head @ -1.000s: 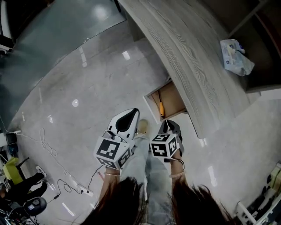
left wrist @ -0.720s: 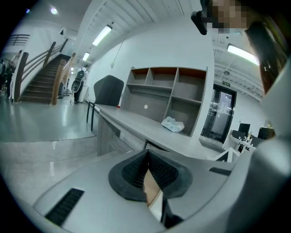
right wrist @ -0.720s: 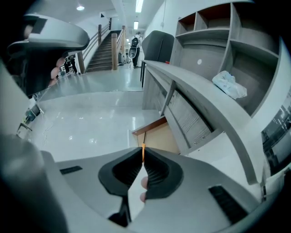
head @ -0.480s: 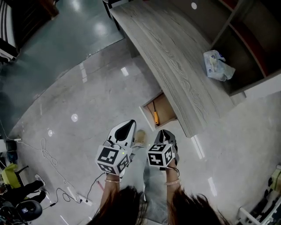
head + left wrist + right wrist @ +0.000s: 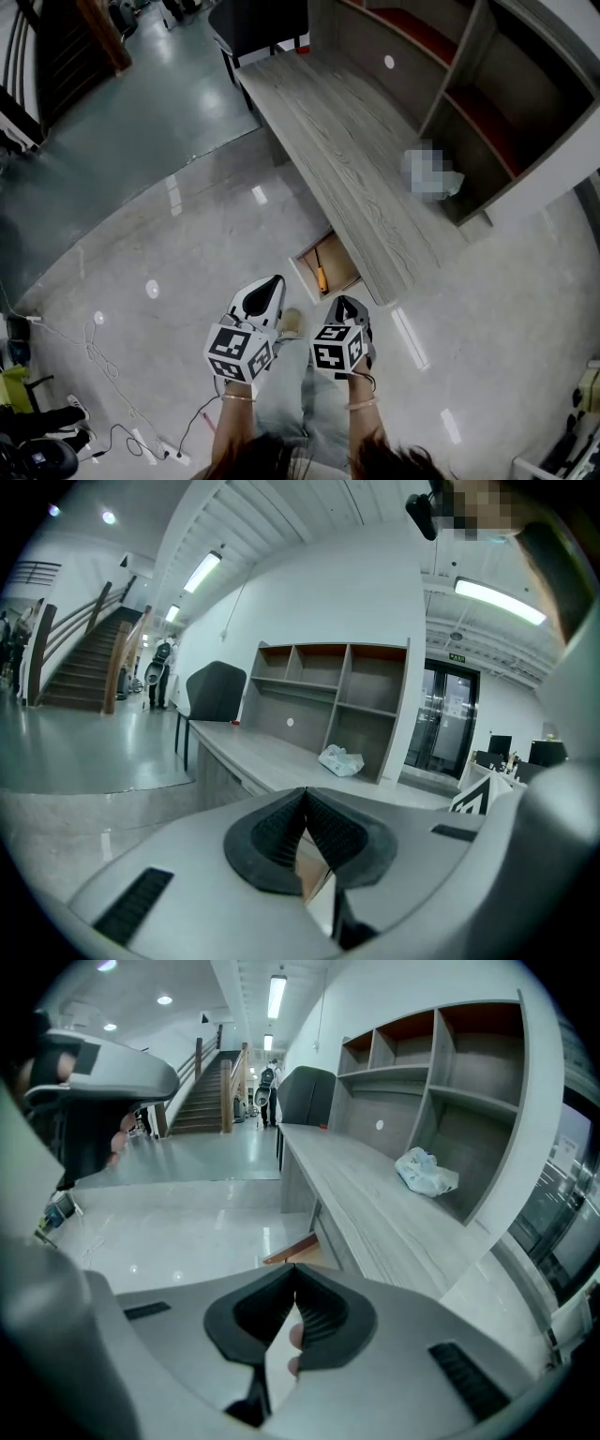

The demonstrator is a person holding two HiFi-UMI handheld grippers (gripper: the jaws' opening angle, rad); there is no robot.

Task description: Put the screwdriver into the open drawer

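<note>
Fingers of the left gripper [image 5: 305, 799] are pressed together, ribbed pad against ribbed pad, and the right gripper [image 5: 295, 1271] has its 2 pads shut on each other in the same way. From the head view both grippers hang side by side over the glossy floor [image 5: 187, 234], each held in 1 hand with its marker cube toward the camera, and they stand just short of the open drawer [image 5: 305, 273]. The screwdriver [image 5: 321, 276] lies inside that drawer on its wooden bottom, orange handle toward the person and dark shaft pointing in under the desk [image 5: 347, 159]. It is well apart from both grippers. The drawer sticks out from beneath the long grey wood-grain desk top, near its close end. A crumpled plastic bag [image 5: 424, 1171] sits on the desk against the open shelf unit [image 5: 469, 103], whose compartments have red bottoms. At the far end of the desk stands a dark chair [image 5: 214, 694], and beyond it a staircase [image 5: 84, 667] rises. Loose cables [image 5: 108, 333] trail over the floor at the person's left.
</note>
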